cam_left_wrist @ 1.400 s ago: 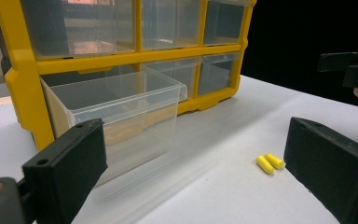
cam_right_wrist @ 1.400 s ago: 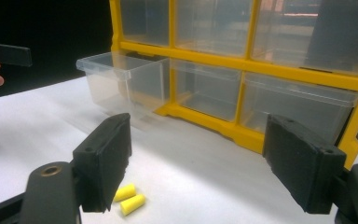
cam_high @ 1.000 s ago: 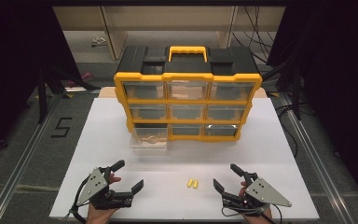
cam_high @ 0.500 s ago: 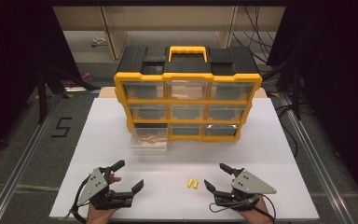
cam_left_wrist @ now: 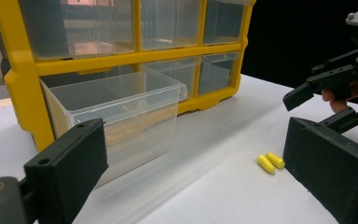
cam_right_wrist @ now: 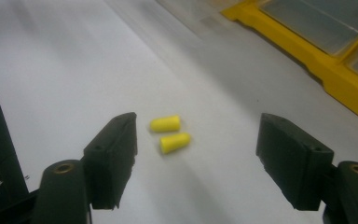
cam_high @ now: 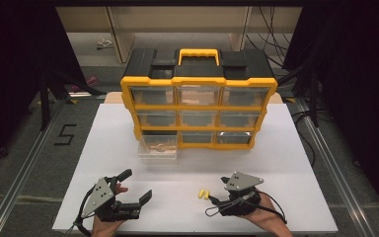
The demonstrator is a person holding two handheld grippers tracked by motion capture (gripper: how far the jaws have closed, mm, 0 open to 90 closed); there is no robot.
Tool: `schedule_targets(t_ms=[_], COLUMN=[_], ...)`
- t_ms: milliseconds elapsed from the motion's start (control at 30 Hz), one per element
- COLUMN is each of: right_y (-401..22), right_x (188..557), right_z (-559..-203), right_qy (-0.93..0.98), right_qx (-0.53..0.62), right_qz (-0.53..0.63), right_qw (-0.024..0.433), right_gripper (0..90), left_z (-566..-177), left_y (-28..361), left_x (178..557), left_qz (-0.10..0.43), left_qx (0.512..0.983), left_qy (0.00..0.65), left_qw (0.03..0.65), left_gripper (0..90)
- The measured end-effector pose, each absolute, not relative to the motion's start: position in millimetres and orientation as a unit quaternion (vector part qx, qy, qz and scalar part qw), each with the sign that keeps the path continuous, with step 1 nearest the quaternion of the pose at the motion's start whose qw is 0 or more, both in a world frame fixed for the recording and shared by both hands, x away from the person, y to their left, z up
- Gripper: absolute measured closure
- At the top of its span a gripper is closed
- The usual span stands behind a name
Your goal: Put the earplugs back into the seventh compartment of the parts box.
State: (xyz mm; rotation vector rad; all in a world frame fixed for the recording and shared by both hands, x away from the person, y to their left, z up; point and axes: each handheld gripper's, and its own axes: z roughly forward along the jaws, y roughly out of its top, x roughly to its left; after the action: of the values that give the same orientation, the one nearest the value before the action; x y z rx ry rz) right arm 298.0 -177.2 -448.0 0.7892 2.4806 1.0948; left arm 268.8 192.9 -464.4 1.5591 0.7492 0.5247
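Note:
Two small yellow earplugs lie side by side on the white table, seen also as earplugs and earplugs. My right gripper is open just to their right, its jaws pointing left at them. In the right gripper view the right gripper has the plugs lying between and slightly ahead of its jaws, untouched. My left gripper rests open at the front left, holding nothing. The left gripper faces a clear drawer pulled out of the organizer.
A yellow and black organizer with clear drawers stands at the middle back of the table. Its bottom-left drawer is pulled out and holds tan items. The table's front edge runs just below both hands.
My right gripper has moved left and turned toward the earplugs, now close beside them. The left gripper and the earplugs have stayed in place.

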Motion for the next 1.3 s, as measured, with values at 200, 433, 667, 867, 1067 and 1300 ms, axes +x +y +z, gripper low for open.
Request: schedule_targets(t_ms=[200,433,667,867,1067,1300], right_y=[-164,-155,-144,-139,-136,-137], right_x=[308,320,325,329,332,336], right_z=[-450,-458,-462,-467,-470,-473], right_qy=[0.887,0.903,0.921,0.932,0.937,0.939], right_qx=[0.266,0.261,0.238,0.223,0.22,0.216], right_qz=[0.35,0.322,0.289,0.269,0.254,0.257], right_qw=[0.138,0.115,0.105,0.1,0.096,0.075], right_gripper=[32.0,37.2,44.2,49.8,56.7,64.3], left_z=[-464,-464,-464,-465,-464,-464], left_y=[193,193,193,192,193,193], left_x=[268,268,268,268,268,268], left_qz=[0.229,0.228,0.229,0.227,0.227,0.227], left_qx=[0.676,0.677,0.677,0.678,0.677,0.677], left_qy=[0.325,0.324,0.325,0.325,0.325,0.325], left_qw=[0.62,0.62,0.62,0.619,0.62,0.62], left_gripper=[6.2,6.3,6.4,6.5,6.7,7.0])
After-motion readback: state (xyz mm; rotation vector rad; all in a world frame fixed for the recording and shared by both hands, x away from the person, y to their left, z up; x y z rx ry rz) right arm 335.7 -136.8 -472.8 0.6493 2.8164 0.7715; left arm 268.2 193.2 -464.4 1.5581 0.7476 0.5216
